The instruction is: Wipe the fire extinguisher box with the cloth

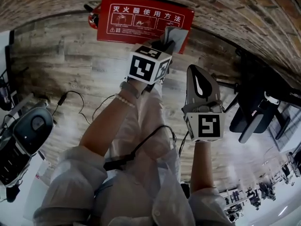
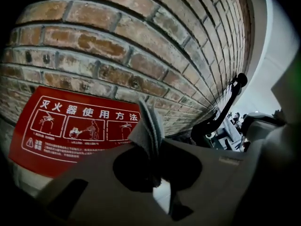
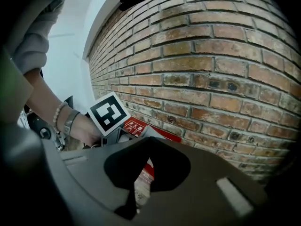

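Cloth (image 2: 149,124) pinched in left tongs (image 2: 151,147), edge protruding toward red fire extinguisher box (image 2: 70,126) for wiping; right tongs (image 3: 148,140) closed, empty, parked right, out of way.

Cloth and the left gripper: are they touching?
Touching. The left gripper view shows the grey cloth pinched between the left gripper's shut jaws.

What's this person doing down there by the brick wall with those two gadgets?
A person holds a gripper in each hand. The left gripper has its jaws shut on a grey cloth, held at the right end of the red fire extinguisher box at the foot of the brick wall. Whether the cloth touches the box is unclear. The right gripper hangs off to the side, jaws shut and empty.
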### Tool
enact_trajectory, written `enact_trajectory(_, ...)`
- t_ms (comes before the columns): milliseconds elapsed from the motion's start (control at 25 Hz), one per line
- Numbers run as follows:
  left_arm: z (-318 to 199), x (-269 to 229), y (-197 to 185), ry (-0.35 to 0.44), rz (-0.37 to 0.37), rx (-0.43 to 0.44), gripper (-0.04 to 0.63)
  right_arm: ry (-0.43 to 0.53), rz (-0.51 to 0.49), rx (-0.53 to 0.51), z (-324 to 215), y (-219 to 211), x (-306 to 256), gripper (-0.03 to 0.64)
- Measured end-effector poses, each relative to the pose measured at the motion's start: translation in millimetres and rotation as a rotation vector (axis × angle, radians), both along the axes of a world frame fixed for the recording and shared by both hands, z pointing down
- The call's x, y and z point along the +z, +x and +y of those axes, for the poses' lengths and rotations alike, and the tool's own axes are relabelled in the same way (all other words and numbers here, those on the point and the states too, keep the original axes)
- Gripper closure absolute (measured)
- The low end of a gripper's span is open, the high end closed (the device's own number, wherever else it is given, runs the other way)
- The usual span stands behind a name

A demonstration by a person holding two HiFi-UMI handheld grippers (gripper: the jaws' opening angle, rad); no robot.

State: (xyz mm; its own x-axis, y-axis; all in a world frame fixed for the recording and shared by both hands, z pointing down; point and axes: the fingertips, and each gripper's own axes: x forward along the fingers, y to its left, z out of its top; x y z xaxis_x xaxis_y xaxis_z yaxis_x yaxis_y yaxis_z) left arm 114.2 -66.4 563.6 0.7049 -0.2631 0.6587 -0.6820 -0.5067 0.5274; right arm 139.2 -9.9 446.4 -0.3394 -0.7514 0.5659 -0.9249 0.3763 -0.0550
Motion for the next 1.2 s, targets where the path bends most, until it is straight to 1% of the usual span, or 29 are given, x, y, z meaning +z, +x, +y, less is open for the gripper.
enact_trajectory(120,7,14,15,-0.033,-0.013,0.001,0.581,-0.009,-0.004,0.016,5,11,4,0.609)
enact_trajectory(280,10,33,24,-0.054,-0.057,-0.001,0.581,-0.021,-0.011,0.026,9,22,8,0.609)
enact_trajectory(480,10,52,27,-0.065,-0.123,-0.002,0.581,-0.029,-0.019,0.025,12,27,12,0.609)
enact_trajectory(640,8,62,25,-0.052,-0.168,0.007,0.581,-0.029,-0.024,0.029,10,30,14,0.609)
enact_trajectory(800,9,63,24,-0.057,-0.177,0.005,0.581,-0.026,-0.029,0.021,10,30,15,0.609)
enact_trajectory(960,8,59,27,-0.053,-0.159,-0.005,0.581,-0.034,-0.032,0.012,11,28,16,0.609)
enact_trajectory(1040,9,61,25,-0.054,-0.168,0.002,0.581,-0.039,-0.036,0.011,12,26,17,0.609)
enact_trajectory(1200,9,62,26,-0.054,-0.163,0.011,0.581,-0.040,-0.030,0.003,12,24,18,0.609)
